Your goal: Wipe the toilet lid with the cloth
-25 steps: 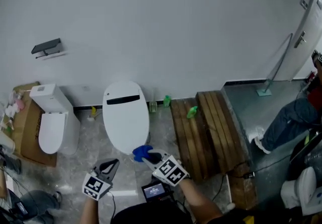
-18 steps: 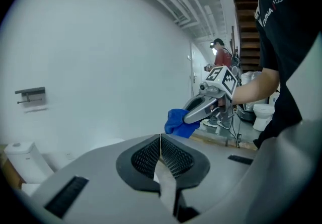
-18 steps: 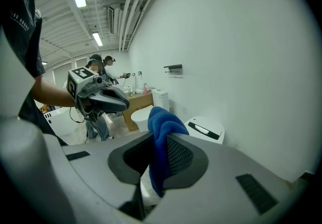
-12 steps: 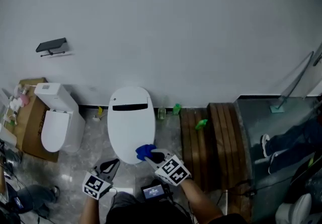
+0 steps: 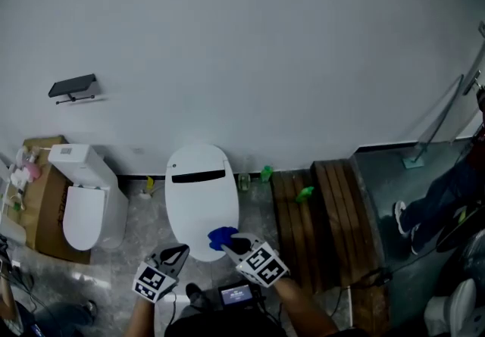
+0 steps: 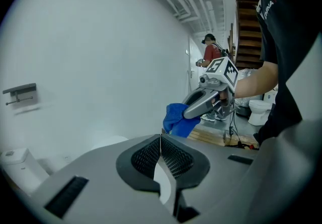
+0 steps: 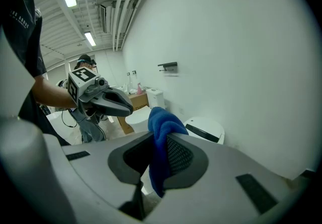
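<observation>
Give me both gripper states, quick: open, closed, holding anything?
Left gripper: closed, nothing between its jaws.
Right gripper: closed on the blue cloth.
</observation>
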Demonstrator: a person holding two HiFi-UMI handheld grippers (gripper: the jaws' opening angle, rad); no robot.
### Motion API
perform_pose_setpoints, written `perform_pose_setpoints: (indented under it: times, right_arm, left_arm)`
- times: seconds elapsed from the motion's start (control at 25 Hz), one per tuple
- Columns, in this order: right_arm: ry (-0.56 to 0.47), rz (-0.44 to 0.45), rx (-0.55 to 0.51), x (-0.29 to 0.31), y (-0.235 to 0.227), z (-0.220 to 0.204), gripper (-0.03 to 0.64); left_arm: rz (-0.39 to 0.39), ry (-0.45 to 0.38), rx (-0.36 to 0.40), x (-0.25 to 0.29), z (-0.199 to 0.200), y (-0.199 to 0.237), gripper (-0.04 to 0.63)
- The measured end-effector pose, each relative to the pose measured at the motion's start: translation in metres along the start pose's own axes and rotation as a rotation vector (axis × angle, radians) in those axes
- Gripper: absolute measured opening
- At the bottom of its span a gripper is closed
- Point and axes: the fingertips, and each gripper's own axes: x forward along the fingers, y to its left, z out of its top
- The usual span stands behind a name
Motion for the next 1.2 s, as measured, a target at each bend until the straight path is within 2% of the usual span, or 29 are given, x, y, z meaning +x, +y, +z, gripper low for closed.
perform_pose_setpoints:
  times: [0.32,0.52,0.96,1.2]
  right_arm:
    - [-0.002,-0.045,0.023,0.024,0.012,0.022,0.048]
    - [0.028,-0.039,0.04,0.036,0.013,0.014,0.048]
    - [0.102,0.071,0.036,0.07,-0.016,-0.029,0.048]
    - [0.168,0.108,0.007,0.139,-0.026,-0.06,0.048]
  left_arm:
    - [-0.014,-0.001,0.018,-0.016,-0.006,0.04,0.014]
    - [-0.031,-0.037,-0.036,-0.016,-0.009,0.044,0.015]
    - [-0.001,-0.005,-0.125,0.021,-0.034,0.041,0.015]
    - [0.002,0.041,-0.151,0.039,-0.086,0.071,0.017]
